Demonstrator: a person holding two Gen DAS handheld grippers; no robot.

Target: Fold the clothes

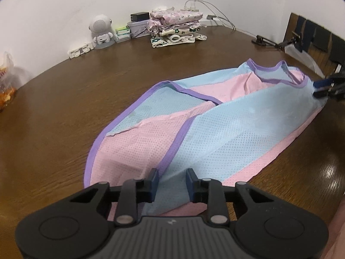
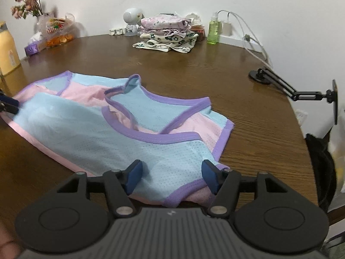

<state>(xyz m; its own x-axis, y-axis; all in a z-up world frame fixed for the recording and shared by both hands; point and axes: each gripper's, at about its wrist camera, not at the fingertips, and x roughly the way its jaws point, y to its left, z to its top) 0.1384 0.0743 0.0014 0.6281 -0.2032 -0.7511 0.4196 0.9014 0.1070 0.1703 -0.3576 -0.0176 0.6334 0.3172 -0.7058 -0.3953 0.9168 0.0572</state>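
A pink and blue mesh tank top [image 1: 194,129] with purple trim is spread across the middle of a brown wooden table [image 1: 86,82], its near half folded over so that a blue panel lies on top of the pink.

The left gripper [image 1: 172,180] is held low at one end of the garment; its jaws are set apart, with a strip of blue fabric lying between the fingers, and no pinch can be made out. The right gripper [image 2: 172,176] is placed at the opposite end, by the purple-edged armhole; its jaws are spread wide, and the cloth is seen between and beneath them, not clamped.

At the far edge of the table, against the white wall [image 1: 64,6], a stack of folded floral clothes [image 1: 175,27] is seen, with a small white astronaut figure [image 1: 101,32] beside it. A green spray bottle [image 2: 213,29] stands near the stack, and a black clamp arm [image 2: 286,88] is fixed at the table's right side.
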